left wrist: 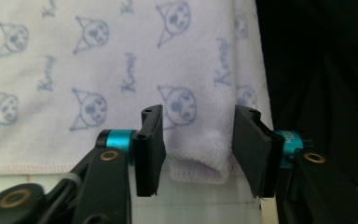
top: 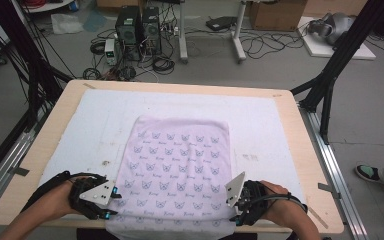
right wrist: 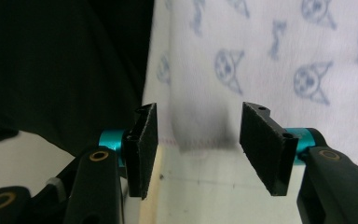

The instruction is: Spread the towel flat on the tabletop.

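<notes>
pale lilac terry towel printed with small blue cat-face motifs lies flat on the white padded cover of the light wooden table. its long axis runs from the near edge toward the far side, and its near hem hangs a little over the table's front edge.

left gripper sits at the towel's near left side edge, right gripper at its near right side edge. each hand is about equally close to its own corner, so neither has the advantage.

left gripper view: jaws spread apart, a small raised fold of the towel's stitched hem standing between them. the pads do not press it; there is a visible gap on both sides. right gripper view: jaws likewise spread, the towel edge lying just beyond and between them, nothing pinched.

key relation: the cloth lies directly ahead of each claw, the edge running across the jaw gap, so my guess is that closing takes the hem at both near corners.

hard to make out: the towel patch ahead of the right jaws is blurred and shadowed, so i cannot tell whether a fold rises there. the overhanging hem is cut off at the bottom of the high view. a dark mass, probably the person's clothing, blocks one side of both gripper views.
</notes>
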Available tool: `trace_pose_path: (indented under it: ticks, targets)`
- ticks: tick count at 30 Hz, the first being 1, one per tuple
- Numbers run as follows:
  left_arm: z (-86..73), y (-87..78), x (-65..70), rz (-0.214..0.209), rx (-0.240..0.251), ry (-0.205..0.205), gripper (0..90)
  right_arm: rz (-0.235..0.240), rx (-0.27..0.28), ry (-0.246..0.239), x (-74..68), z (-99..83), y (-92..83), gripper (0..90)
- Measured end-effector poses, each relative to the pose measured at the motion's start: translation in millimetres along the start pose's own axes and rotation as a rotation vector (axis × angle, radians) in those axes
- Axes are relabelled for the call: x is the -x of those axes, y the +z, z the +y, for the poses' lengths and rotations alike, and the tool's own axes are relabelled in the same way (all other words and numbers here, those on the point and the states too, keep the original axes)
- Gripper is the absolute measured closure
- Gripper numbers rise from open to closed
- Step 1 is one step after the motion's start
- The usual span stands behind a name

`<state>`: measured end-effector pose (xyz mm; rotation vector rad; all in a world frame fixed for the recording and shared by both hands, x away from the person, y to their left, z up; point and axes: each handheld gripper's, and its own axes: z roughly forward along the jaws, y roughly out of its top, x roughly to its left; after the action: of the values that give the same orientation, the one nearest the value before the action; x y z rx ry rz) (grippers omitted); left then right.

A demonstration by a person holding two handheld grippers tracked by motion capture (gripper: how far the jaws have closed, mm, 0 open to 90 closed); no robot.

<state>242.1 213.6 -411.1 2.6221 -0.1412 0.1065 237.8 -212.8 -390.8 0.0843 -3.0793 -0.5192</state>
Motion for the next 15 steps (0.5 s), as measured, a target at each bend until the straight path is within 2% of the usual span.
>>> trace_pose_path:
  ticks: [1,2,3,4,6,8,9,10,12,15]
  targets:
    - [-0.2,1.0,-1.2,-0.003,-0.01,-0.013,58.1,-0.005,-0.009,0.011,0.3,0.2,2.3,58.1]
    - [-0.1,1.3,-2.7,-0.002,-0.006,-0.033,65.6,-0.007,-0.018,0.018,1.3,0.4,4.2,70.7]
    - [0.6,0.7,-4.4,0.002,-0.01,-0.06,68.4,-0.015,-0.019,0.024,3.0,0.1,4.6,77.7]
    - [1.8,-0.2,-5.8,0.004,-0.013,-0.09,76.5,-0.022,-0.007,0.046,5.9,-1.1,3.4,83.3]
    - [4.5,-2.3,-9.6,0.001,-0.023,-0.134,83.2,-0.006,0.046,0.114,12.6,-4.5,-0.8,84.5]
    - [7.8,-5.2,-12.2,-0.007,-0.028,-0.153,84.7,0.003,0.075,0.122,17.0,-5.7,-5.8,85.0]
    - [9.3,-7.5,-13.5,-0.008,-0.027,-0.149,85.0,0.015,0.078,0.13,18.0,-5.6,-8.4,85.0]
    - [11.1,-10.9,-14.2,-0.002,-0.018,-0.149,85.1,0.005,0.088,0.121,18.5,-5.5,-11.2,85.1]
    - [13.8,-20.2,-15.4,-0.003,0.013,-0.155,85.1,0.014,0.122,0.118,18.8,-7.4,-19.2,85.1]
    - [17.1,-35.2,-17.0,-0.006,0.051,-0.163,85.3,0.01,0.196,0.136,18.5,-13.3,-35.1,85.1]
